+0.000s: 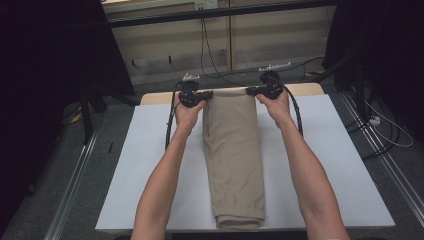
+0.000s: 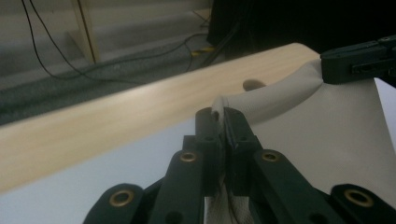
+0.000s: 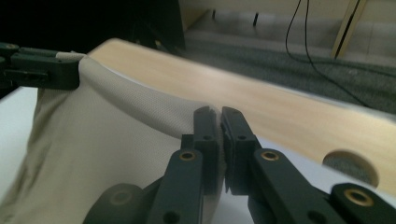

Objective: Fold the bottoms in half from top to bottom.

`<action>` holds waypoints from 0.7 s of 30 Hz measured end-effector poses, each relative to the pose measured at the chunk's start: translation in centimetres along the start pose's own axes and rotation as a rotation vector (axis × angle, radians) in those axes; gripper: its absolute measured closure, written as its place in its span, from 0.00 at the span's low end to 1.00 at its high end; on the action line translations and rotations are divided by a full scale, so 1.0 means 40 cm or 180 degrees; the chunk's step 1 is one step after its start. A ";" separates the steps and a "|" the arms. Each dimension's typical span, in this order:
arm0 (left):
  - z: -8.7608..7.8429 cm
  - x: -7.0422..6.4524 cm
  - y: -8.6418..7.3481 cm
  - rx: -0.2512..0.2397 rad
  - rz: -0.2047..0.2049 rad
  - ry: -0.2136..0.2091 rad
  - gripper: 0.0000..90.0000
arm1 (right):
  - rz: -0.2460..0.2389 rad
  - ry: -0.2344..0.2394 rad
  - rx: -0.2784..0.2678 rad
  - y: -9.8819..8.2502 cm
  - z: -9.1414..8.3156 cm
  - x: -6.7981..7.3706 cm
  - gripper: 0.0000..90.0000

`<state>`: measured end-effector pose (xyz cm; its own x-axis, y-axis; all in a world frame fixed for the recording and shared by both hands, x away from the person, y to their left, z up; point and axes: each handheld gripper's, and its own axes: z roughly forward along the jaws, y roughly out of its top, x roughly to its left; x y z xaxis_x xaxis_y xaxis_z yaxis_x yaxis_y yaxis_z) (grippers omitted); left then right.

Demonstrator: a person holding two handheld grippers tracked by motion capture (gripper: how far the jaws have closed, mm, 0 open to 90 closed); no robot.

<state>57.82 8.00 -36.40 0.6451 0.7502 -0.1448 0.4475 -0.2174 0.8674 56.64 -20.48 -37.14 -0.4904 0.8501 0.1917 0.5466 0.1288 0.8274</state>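
**Both grippers pinching the trouser edge**

Beige trousers (image 1: 233, 150) folded lengthwise down middle of white-covered table (image 1: 150, 165). Left gripper (image 1: 205, 95) jaws pressed together on far edge's left corner; right gripper (image 1: 252, 91) likewise on right corner. Far edge lifted, sagging between them, near wooden table edge (image 1: 305, 89)

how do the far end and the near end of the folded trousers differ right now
The far end is pinched at its two corners by the left tongs and right tongs and drawn taut between them; the near end is untouched. In the gripper views the far end is lifted off the white sheet, while the near end lies flat on it, cuffs stacked at the table's near edge. Both are the same beige cloth.
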 end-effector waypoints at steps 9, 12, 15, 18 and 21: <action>-0.059 -0.039 0.027 -0.0198 0.0199 -0.0222 0.95 | -0.0059 0.0073 -0.0262 0.033 -0.072 0.009 0.96; -0.087 -0.059 -0.007 -0.0205 0.0258 -0.0285 0.95 | -0.0135 0.0132 -0.0275 0.004 -0.101 0.027 0.96; -0.117 -0.091 -0.036 -0.0159 0.0429 -0.0356 0.95 | -0.0273 0.0138 -0.0214 -0.015 -0.133 0.051 0.96; -0.156 -0.118 -0.058 -0.0218 0.0482 -0.0395 0.95 | -0.0351 0.0210 -0.0234 -0.030 -0.167 0.072 0.96; -0.198 -0.139 -0.073 -0.0272 0.0572 -0.0405 0.95 | -0.0448 0.0289 -0.0255 -0.057 -0.211 0.107 0.96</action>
<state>48.01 9.42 -34.37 0.7849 0.6184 -0.0386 0.2680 -0.2826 0.9210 47.56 -21.45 -33.76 -0.6195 0.7766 0.1148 0.4141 0.1990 0.8882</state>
